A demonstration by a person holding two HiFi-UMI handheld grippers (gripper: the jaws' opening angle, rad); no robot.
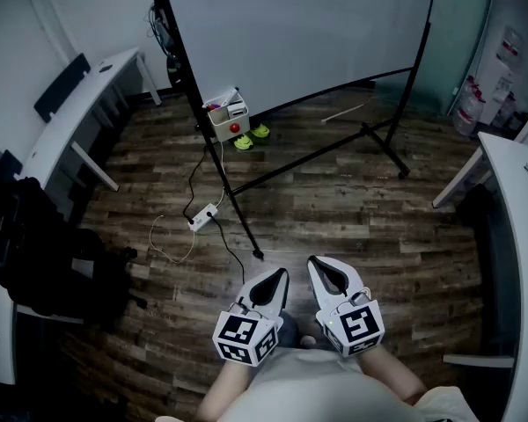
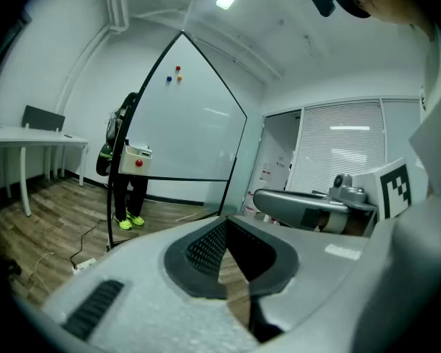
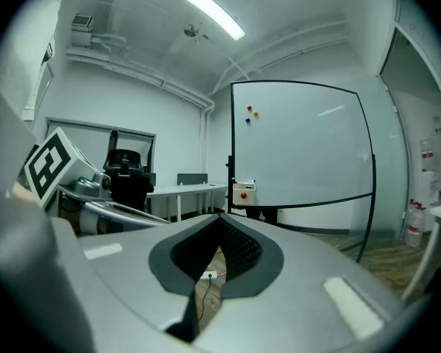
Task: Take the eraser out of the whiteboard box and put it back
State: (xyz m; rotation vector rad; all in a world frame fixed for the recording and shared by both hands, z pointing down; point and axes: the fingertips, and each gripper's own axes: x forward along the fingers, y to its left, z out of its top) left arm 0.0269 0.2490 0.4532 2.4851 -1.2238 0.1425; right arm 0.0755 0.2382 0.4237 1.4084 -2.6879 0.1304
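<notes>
Both clenched empty, left hand-held gripper [image 1: 280, 276], right hand-held gripper [image 1: 316, 262], ceiling light [image 3: 214, 15] (gripper views only)

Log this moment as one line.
stage: approach not begun | left gripper: shut, empty | right gripper: shut, empty | whiteboard box: on whiteboard stand, out of reach ahead
</notes>
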